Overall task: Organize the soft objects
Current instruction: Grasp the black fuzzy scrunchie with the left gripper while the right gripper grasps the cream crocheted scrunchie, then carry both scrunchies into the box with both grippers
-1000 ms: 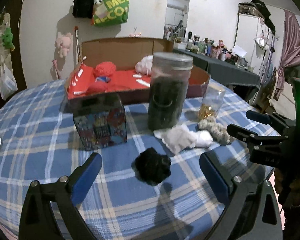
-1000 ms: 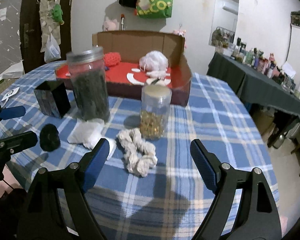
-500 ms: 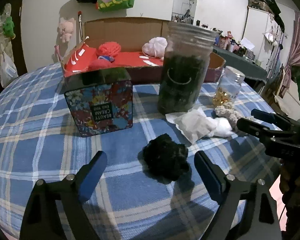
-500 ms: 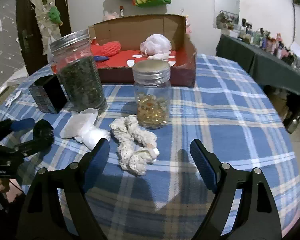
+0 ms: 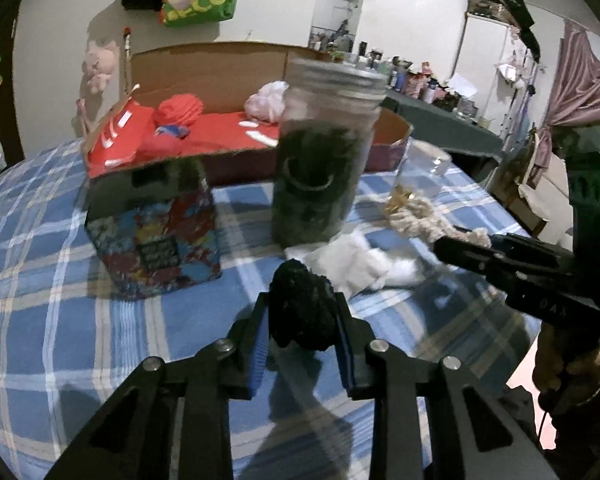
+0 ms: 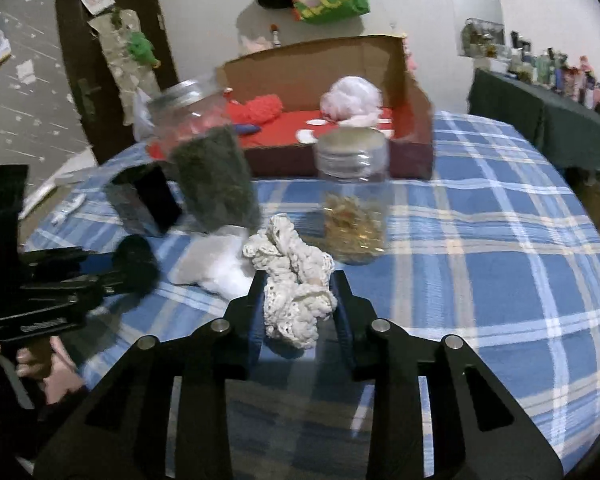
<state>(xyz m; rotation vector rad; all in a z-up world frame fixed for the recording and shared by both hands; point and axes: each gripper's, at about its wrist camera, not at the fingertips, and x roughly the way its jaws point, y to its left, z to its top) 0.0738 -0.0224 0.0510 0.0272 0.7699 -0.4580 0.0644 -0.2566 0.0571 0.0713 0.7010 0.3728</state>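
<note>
Soft objects are being gathered two at a time on the blue plaid tablecloth (image 6: 480,216). At the lower centre of the left wrist view, the left gripper (image 5: 302,322) is clenching a black fuzzy scrunchie (image 5: 302,308), its blue pads pressing in on both sides. At the lower centre of the right wrist view, the right gripper (image 6: 300,308) is grasping a cream crocheted scrunchie (image 6: 296,280) by its near end, while the far end is trailing up toward mid-frame. I cannot tell whether either piece is off the cloth yet.

A white cloth (image 6: 220,264) is lying just left of centre in the right view, beside the cream piece and waiting its turn. Above it, a tall jar of dark leaves (image 6: 208,168) and a smaller jar of golden bits (image 6: 354,196) are standing across the middle of the frame, with a printed tin (image 5: 156,236) sitting left of centre in the left view. In the upper middle, an open cardboard box (image 6: 414,92) with a red lining is already holding a red knitted ball (image 6: 256,108) and a pale pink puff (image 6: 352,96).

To my eye, this is the pick-up step, with both grips looking seated. The next move, I would judge, is calling for lifting both pieces clear of the jars and carrying them over the box's near wall, watching that the trailing cream end is not snagging the small jar's lid.
</note>
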